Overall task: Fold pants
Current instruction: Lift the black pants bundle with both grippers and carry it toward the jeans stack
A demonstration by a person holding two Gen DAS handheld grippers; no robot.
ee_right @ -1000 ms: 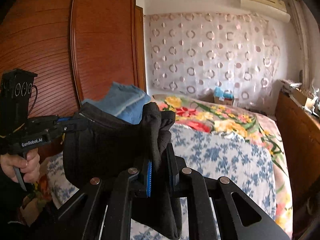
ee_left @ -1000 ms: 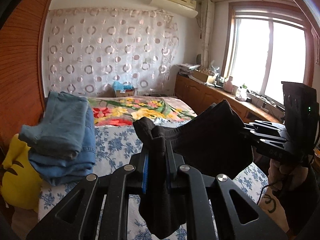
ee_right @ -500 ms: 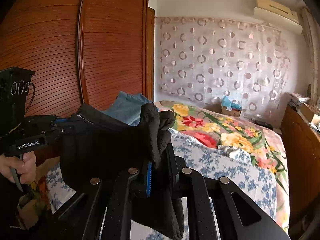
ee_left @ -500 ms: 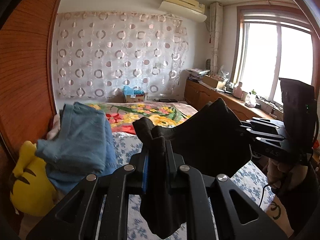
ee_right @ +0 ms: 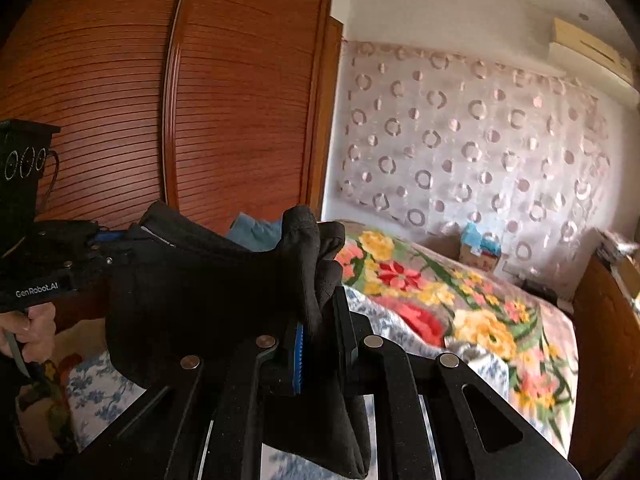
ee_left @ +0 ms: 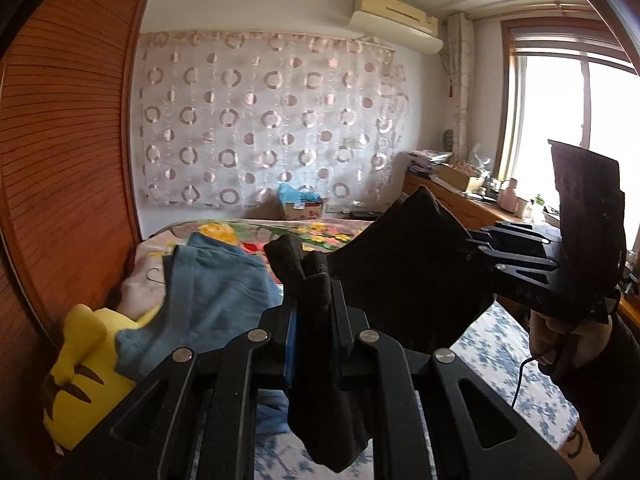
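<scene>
Pants hang in the air between both grippers – left gripper and right gripper each have jaws clamped narrow on a bunched end. Long axis runs hand to hand, above the bed – blue folded clothes lie to the left.

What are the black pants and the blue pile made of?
The black pants look like soft, matte knit fabric, perhaps cotton: they droop and bunch limply. The blue pile looks like denim, faded, thick and stiffly folded, though blur leaves that open.
</scene>
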